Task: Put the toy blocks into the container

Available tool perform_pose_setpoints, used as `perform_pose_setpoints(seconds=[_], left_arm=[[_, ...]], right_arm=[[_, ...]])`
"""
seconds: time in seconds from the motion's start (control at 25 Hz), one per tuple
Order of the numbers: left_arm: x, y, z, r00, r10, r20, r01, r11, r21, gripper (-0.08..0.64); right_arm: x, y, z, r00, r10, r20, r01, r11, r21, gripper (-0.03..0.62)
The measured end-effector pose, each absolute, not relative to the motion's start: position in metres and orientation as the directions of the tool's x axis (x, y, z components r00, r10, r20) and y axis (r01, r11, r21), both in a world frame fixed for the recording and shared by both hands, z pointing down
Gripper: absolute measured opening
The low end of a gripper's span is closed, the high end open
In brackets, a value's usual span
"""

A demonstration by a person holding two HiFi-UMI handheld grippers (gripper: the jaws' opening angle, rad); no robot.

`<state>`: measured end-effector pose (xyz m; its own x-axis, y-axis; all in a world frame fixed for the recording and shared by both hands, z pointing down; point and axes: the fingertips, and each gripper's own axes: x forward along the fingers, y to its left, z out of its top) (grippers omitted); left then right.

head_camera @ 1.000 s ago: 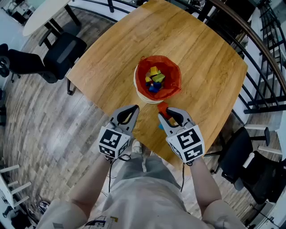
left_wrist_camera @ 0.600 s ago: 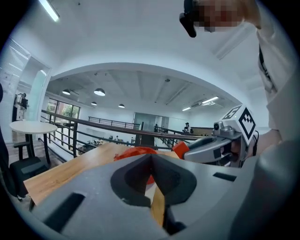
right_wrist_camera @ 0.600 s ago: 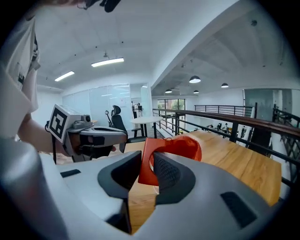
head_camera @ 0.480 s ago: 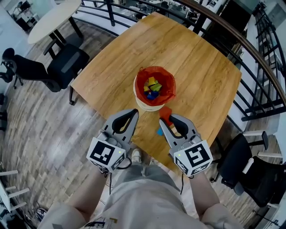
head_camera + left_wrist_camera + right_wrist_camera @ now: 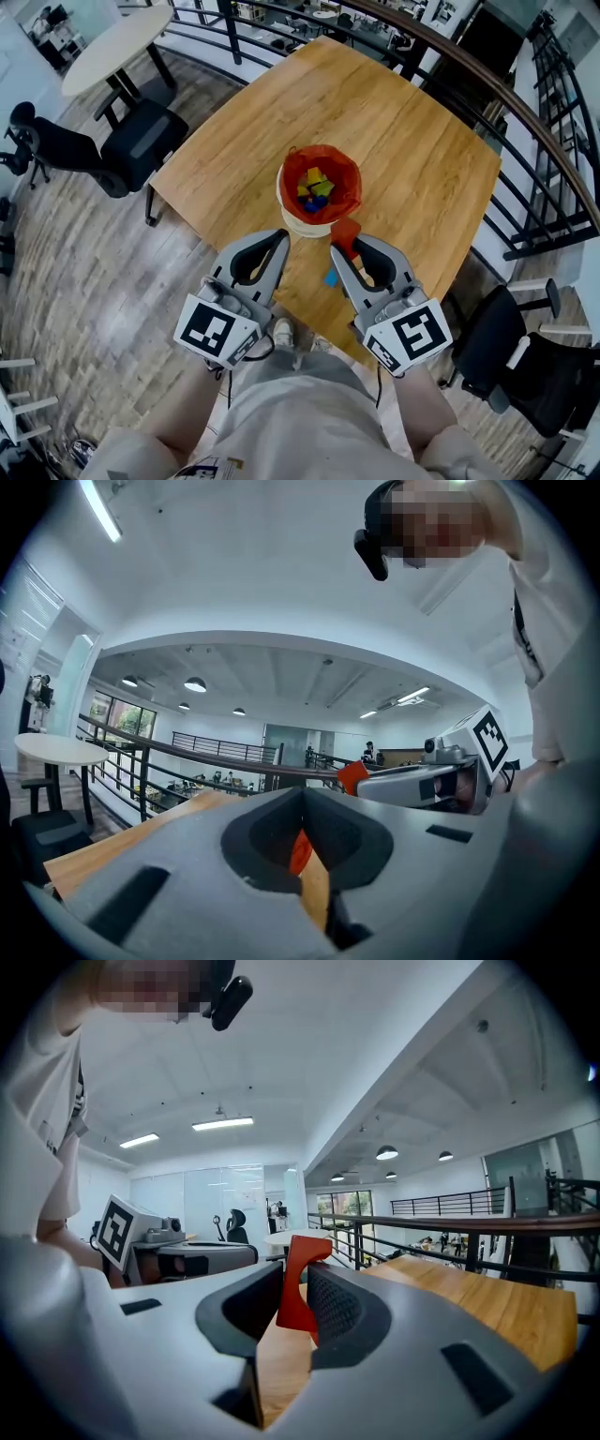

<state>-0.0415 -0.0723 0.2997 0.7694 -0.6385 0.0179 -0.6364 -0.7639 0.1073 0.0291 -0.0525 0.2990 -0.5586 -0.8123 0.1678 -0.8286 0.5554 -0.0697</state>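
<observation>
Nearly there: several blocks (image 5: 314, 186) lie in the red-lined container (image 5: 305, 223), while your right gripper (image 5: 343, 246) pinches a red block (image 5: 345, 231) just short of its rim. A blue block (image 5: 331, 277) waits on the table (image 5: 422, 159) near the container. Your left gripper (image 5: 279, 241), beside the container, is closed and empty. Only the head view shows the blue block; the right gripper view confirms the pinch.

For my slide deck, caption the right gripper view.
A red block clamped in the right hand-held gripper, over the wooden table.
</observation>
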Motion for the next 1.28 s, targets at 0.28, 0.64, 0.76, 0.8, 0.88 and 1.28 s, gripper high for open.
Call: perform_pose_setpoints(seconds=[0.28, 0.64, 0.76, 0.8, 0.88, 1.28], left_arm=[[-0.035, -0.078, 0.285, 0.767, -0.641, -0.005, -0.639, -0.765, 0.083, 0.012], [-0.025, -0.095, 0.286, 0.775, -0.632, -0.007, -0.631, -0.774, 0.05, 0.012], [-0.023, -0.103, 0.291, 0.781, -0.624, 0.005, -0.624, -0.78, 0.046, 0.012], [-0.023, -0.106, 0.292, 0.781, -0.624, 0.009, -0.624, -0.78, 0.048, 0.012], [-0.024, -0.111, 0.296, 0.78, -0.625, 0.016, -0.625, -0.779, 0.053, 0.012], [-0.023, -0.136, 0.326, 0.774, -0.63, 0.066, -0.633, -0.77, 0.073, 0.012]], right_arm=[[0.026, -0.068, 0.28, -0.555, -0.822, 0.131, -0.831, 0.555, -0.038, 0.089], [0.021, -0.098, 0.279, -0.541, -0.831, 0.126, -0.839, 0.544, -0.017, 0.089], [0.022, -0.109, 0.286, -0.531, -0.835, 0.148, -0.844, 0.536, -0.002, 0.089], [0.023, -0.112, 0.289, -0.528, -0.835, 0.158, -0.845, 0.534, -0.003, 0.089], [0.025, -0.118, 0.296, -0.527, -0.831, 0.177, -0.847, 0.531, -0.03, 0.089], [0.034, -0.15, 0.339, -0.503, -0.817, 0.28, -0.858, 0.511, -0.052, 0.089]])
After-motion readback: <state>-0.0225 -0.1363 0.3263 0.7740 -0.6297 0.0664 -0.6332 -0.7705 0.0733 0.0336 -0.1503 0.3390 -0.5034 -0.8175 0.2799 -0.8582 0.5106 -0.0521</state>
